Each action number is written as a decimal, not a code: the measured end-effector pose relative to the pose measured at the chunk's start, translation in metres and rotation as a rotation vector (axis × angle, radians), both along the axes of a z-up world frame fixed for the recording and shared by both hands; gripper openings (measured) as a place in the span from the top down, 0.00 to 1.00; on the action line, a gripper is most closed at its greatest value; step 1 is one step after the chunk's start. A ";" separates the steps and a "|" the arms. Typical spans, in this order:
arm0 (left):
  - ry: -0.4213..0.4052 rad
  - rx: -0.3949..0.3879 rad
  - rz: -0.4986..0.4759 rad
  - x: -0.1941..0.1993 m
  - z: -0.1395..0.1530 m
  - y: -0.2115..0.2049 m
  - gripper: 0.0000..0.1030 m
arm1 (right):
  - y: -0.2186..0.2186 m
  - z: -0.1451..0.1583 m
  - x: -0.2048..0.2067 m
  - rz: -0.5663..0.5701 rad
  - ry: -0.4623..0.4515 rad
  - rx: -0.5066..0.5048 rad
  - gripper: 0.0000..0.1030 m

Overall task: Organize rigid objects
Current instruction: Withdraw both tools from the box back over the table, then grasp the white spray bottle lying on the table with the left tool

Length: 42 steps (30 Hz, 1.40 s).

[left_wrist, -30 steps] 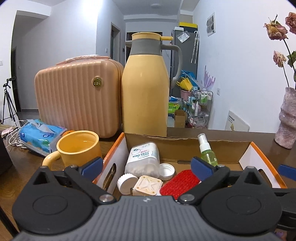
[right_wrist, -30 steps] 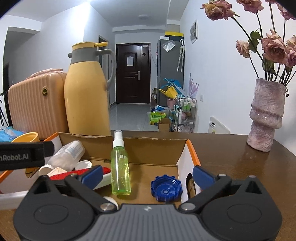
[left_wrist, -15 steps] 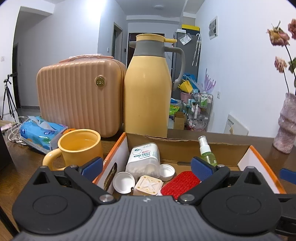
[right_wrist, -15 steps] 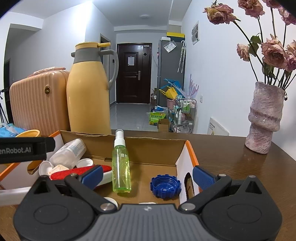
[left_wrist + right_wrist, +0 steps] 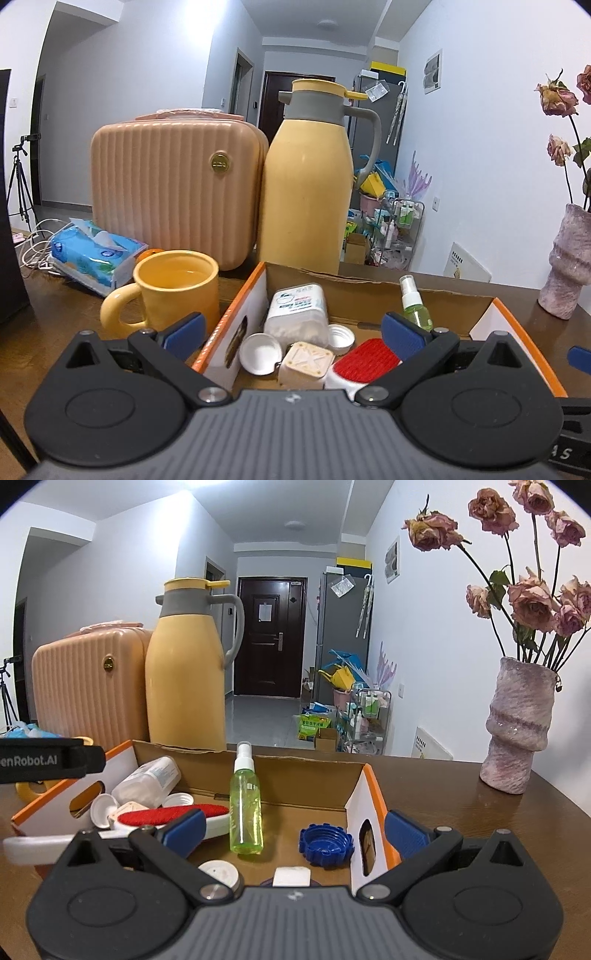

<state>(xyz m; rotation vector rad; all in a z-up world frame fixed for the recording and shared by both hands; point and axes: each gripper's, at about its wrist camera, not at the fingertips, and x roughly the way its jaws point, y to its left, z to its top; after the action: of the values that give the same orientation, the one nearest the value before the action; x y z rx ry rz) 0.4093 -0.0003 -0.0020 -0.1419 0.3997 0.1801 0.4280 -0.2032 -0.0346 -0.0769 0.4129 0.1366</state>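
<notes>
Biggest risk I see is the green spray bottle (image 5: 245, 805): it's standing upright and skinny near the middle of the cardboard box (image 5: 354, 812), so any sideways bump from the right gripper (image 5: 291, 827) would probably tip it onto the blue cap (image 5: 327, 845) beside it. Both grippers have their jaws spread wide and hold nothing. The left gripper (image 5: 291, 330) hovers over the box's left end, where a white cotton swab tub (image 5: 297, 310), 2 white lids, a small beige cube (image 5: 306, 363) and a red brush (image 5: 365, 360) are crowded together touching, so grabbing 1 likely shoves the others. The yellow mug (image 5: 173, 291) sits just outside the box's left wall with liquid in it, so clipping that could spill. The thermos jug (image 5: 308, 177) and pink case (image 5: 173, 184) stand behind the box, the vase (image 5: 519, 723) well off to the right.
</notes>
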 end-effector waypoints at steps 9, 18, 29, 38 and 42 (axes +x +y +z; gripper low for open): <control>-0.007 -0.003 0.010 -0.026 -0.001 0.007 0.00 | -0.003 0.001 -0.033 -0.002 -0.027 -0.018 0.00; -0.001 0.003 -0.001 -0.059 -0.003 0.010 0.00 | -0.006 0.001 -0.076 0.008 -0.067 -0.026 0.00; 0.009 0.005 -0.057 -0.104 -0.009 0.012 0.00 | -0.011 -0.008 -0.127 0.014 -0.074 -0.025 0.00; 0.046 0.022 -0.141 -0.131 -0.022 0.007 0.00 | -0.025 -0.014 -0.162 -0.001 -0.054 -0.011 0.00; 0.060 0.036 -0.180 -0.140 -0.028 0.003 0.00 | -0.031 -0.019 -0.175 -0.010 -0.039 -0.016 0.00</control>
<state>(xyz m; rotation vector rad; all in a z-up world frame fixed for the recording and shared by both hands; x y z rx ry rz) 0.2689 0.0028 -0.0297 -0.0646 0.4664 0.0146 0.2530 -0.2343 -0.0539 -0.0931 0.3753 0.1214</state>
